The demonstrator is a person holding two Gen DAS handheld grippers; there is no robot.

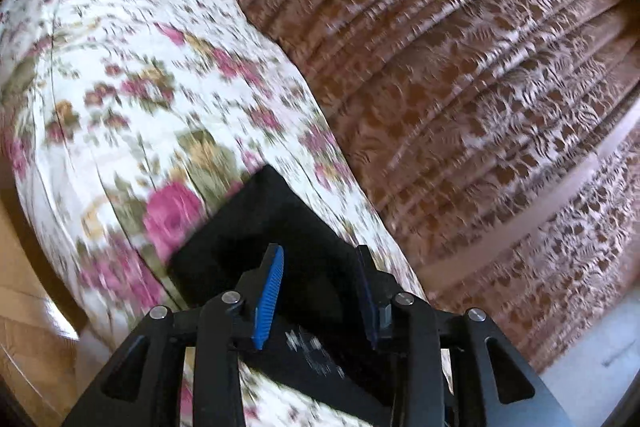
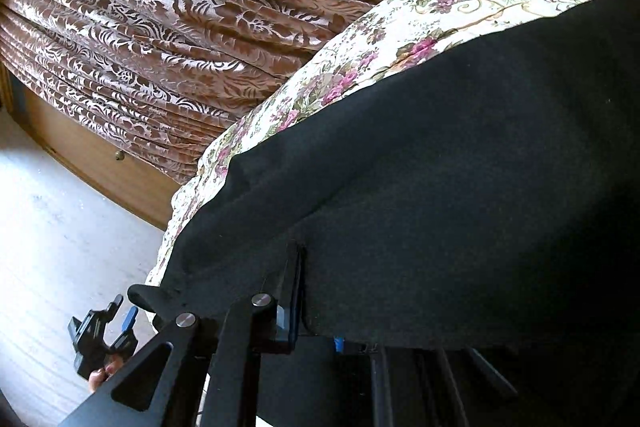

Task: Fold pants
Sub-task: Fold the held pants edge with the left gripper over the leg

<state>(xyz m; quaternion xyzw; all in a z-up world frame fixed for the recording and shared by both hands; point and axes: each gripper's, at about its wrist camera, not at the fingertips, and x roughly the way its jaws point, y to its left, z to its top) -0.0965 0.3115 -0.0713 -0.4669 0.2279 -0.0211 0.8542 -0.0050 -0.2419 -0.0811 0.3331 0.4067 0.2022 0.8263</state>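
Observation:
The black pants (image 2: pixel 460 187) lie on a floral bedspread (image 2: pixel 460 11). In the right wrist view they fill the lower right and drape over my right gripper (image 2: pixel 316 291); only its left finger (image 2: pixel 294 291) shows, with fabric against it, and the right finger is hidden under the cloth. In the left wrist view a folded black corner of the pants (image 1: pixel 276 223) lies on the floral bedspread (image 1: pixel 140 87). My left gripper (image 1: pixel 320 295) is open just above that corner, blue pads (image 1: pixel 270 295) apart and empty. It also shows small in the right wrist view (image 2: pixel 106 337), low at the left.
A brown patterned pleated bed skirt (image 1: pixel 480 87) hangs beside the floral spread and also shows in the right wrist view (image 2: pixel 160 27). A wooden bed frame (image 2: pixel 92 163) with a small knob runs below it. Pale floor (image 2: pixel 52 247) lies at the left.

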